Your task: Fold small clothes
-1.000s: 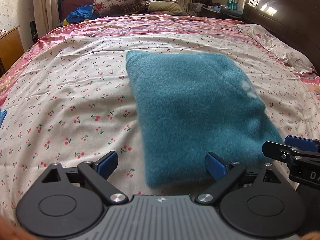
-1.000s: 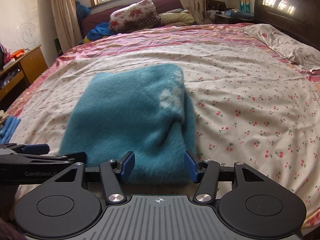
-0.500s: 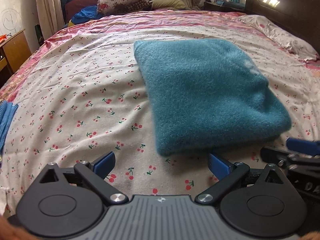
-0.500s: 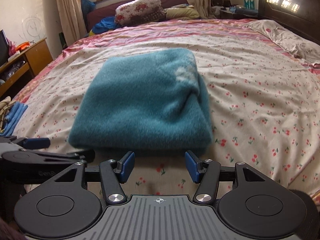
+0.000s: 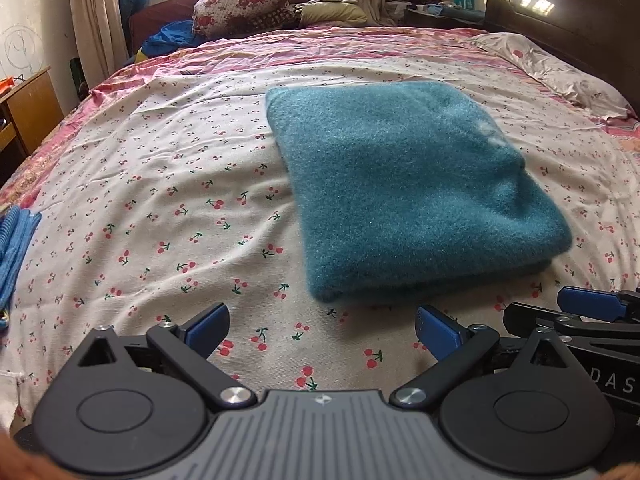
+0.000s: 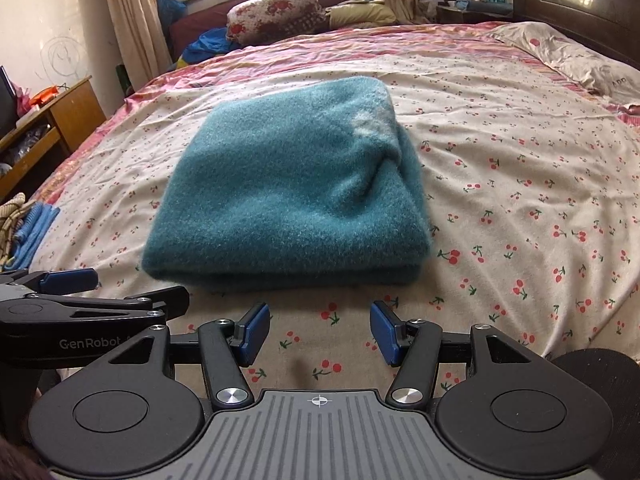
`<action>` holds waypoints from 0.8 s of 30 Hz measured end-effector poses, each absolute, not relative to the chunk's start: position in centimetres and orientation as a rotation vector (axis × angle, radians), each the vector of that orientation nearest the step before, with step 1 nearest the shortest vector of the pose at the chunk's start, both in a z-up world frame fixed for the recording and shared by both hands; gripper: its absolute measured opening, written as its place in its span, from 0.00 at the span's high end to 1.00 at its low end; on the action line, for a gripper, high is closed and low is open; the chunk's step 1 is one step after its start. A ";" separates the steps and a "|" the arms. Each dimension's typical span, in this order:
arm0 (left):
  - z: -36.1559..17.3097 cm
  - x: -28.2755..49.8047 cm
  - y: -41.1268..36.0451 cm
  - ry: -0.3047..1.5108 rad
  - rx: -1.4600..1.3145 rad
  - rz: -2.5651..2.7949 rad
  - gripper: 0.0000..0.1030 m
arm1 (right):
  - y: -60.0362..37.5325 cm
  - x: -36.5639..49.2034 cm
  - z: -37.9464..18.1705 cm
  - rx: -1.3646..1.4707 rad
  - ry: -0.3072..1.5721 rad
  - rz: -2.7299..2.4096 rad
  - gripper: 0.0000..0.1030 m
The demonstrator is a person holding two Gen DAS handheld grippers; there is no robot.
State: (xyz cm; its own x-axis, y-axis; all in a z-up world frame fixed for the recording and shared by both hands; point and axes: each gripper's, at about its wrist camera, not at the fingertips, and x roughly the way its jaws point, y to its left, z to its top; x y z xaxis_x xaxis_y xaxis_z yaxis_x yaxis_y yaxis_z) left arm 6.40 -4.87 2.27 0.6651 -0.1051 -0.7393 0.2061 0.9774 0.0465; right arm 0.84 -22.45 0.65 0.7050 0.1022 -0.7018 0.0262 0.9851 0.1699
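A fuzzy teal garment (image 5: 404, 184) (image 6: 292, 188) lies folded into a thick rectangle on the cherry-print bed sheet (image 5: 160, 184), with a pale patch near its far right corner. My left gripper (image 5: 322, 330) is open, a short way in front of the garment's near left corner, nothing between its blue pads. My right gripper (image 6: 316, 334) is also open, just short of the garment's near edge, its jaws empty. Each gripper shows at the edge of the other's view: the right one (image 5: 588, 304), the left one (image 6: 68, 280).
A blue striped cloth (image 5: 14, 248) (image 6: 30, 228) lies at the bed's left edge. Pillows and bedding (image 6: 280, 12) pile up at the far end under the window. A dark headboard (image 5: 560, 12) stands on the right, a wooden desk (image 6: 60, 116) on the left.
Both grippers have drawn back from the teal garment, whose near edge was between the jaws a second ago. The garment now lies free on the sheet in front of them.
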 end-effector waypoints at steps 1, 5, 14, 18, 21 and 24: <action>2.3 6.4 -4.9 0.826 0.132 -0.173 0.00 | -22.5 0.8 0.6 0.173 0.789 0.043 0.46; 2.3 6.2 -5.1 0.820 0.143 -0.175 0.00 | -22.4 0.6 0.5 0.175 0.791 0.040 0.46; 2.3 6.2 -5.2 0.821 0.140 -0.179 0.00 | -22.6 0.6 0.5 0.179 0.791 0.038 0.46; 2.2 6.2 -5.3 0.824 0.142 -0.178 0.00 | -22.6 0.6 0.5 0.179 0.794 0.036 0.46; 2.2 6.1 -5.3 0.824 0.142 -0.179 0.01 | -22.5 0.6 0.5 0.179 0.794 0.035 0.46; 2.2 6.1 -5.3 0.826 0.140 -0.179 0.01 | -22.6 0.6 0.5 0.180 0.795 0.035 0.46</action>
